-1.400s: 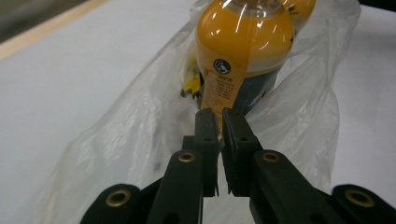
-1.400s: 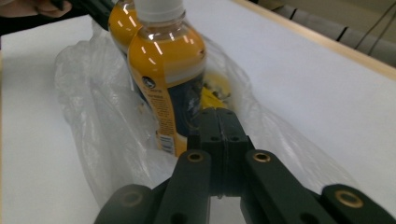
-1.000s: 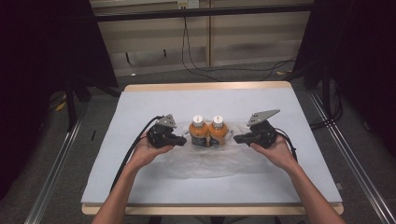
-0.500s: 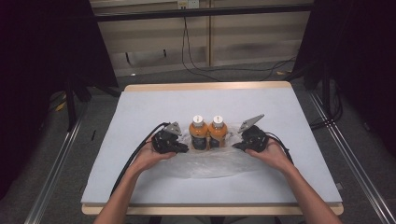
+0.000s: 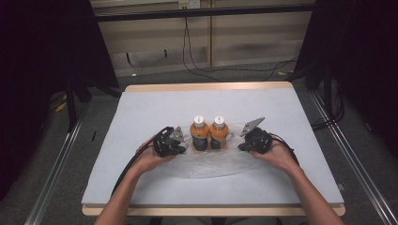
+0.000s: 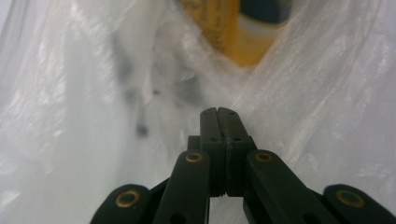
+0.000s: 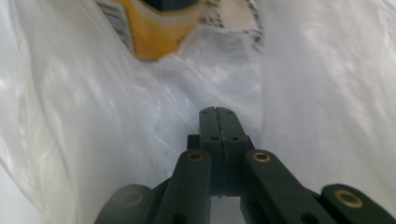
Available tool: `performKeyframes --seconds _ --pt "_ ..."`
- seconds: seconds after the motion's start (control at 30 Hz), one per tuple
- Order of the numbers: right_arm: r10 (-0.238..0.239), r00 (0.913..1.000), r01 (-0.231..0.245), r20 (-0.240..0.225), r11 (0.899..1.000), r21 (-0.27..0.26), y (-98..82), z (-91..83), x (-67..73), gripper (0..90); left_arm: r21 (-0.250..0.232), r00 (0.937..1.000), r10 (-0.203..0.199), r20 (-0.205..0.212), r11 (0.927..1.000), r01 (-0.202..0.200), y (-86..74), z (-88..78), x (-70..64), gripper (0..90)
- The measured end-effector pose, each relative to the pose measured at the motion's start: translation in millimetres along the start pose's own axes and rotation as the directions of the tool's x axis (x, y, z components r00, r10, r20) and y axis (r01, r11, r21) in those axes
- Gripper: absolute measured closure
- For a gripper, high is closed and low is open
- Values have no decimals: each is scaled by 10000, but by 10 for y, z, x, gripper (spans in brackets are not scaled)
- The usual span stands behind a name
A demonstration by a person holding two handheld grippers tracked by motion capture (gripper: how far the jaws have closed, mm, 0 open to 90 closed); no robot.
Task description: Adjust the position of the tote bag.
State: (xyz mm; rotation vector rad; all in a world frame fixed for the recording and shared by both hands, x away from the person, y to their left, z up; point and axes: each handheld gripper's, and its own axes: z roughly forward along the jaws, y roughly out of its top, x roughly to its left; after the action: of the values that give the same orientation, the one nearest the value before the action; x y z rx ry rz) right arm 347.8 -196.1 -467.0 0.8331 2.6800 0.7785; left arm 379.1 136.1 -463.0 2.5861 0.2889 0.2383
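Observation:
Two orange bottles with white caps, one on the left (image 5: pixel 199 134) and one on the right (image 5: pixel 218 133), stand side by side mid-table on a clear plastic bag (image 5: pixel 211 164). My left gripper (image 5: pixel 184 146) sits just left of them, my right gripper (image 5: pixel 240 146) just right. In the left gripper view the gripper (image 6: pixel 218 111) is shut with bag film (image 6: pixel 70 116) puckering at its tips, an orange bottle (image 6: pixel 219 28) beyond. The right gripper (image 7: pixel 217 110) is likewise shut on the bag film (image 7: pixel 70 116), with a bottle (image 7: pixel 154 32) past it.
The pale grey table top (image 5: pixel 164 103) has a wooden edge. Metal rails run along the floor on the left (image 5: pixel 56 173) and right (image 5: pixel 352 164). Loose cables (image 5: pixel 211 70) lie on the floor behind the table.
Both grippers have moved inward and down toward the bottles, and now sit low at the bag's edges beside them.

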Motion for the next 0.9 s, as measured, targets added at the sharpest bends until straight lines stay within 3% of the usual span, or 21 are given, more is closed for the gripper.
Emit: performKeyframes --seconds 0.13,0.2,0.3,0.33,0.43,0.53,0.57,0.63,0.73,0.9 --pt "-157 9979 134 633 9992 370 -46 -47 -53 900 39 9997 -251 -2 9997 251 -66 -33 56 900" --pt "-139 9973 112 727 9992 375 -77 -63 -81 900 146 9997 -249 72 9996 248 -95 -57 88 900" --pt "-81 9967 52 807 9993 370 -111 -78 -117 900 606 9995 -88 -303 9981 106 -116 -94 99 900" --pt "-262 9939 206 1069 9984 530 -114 -85 -127 900 726 9991 -37 -411 9973 67 -130 -107 108 900" --pt "-319 9901 207 1367 9964 824 -138 -109 -145 900 622 9988 -237 -429 9977 263 -200 -134 147 900" --pt "-172 9889 49 1472 9965 837 -184 -137 -175 900 851 9970 -263 -734 9958 325 -268 -179 182 900" --pt "-224 9879 92 1533 9962 861 -201 -145 -178 900 743 9962 -503 -706 9957 555 -299 -188 181 900" --pt "-673 9811 439 1817 9906 1296 -215 -166 -167 900 697 9962 -483 -725 9961 534 -335 -207 197 900" --pt "-608 9813 356 1824 9897 1385 -233 -185 -171 900 667 9957 -566 -730 9959 615 -350 -215 193 900" --pt "-814 9807 472 1779 9809 1888 -290 -252 -199 900 1142 9989 -195 -428 9932 243 -359 -271 144 900"
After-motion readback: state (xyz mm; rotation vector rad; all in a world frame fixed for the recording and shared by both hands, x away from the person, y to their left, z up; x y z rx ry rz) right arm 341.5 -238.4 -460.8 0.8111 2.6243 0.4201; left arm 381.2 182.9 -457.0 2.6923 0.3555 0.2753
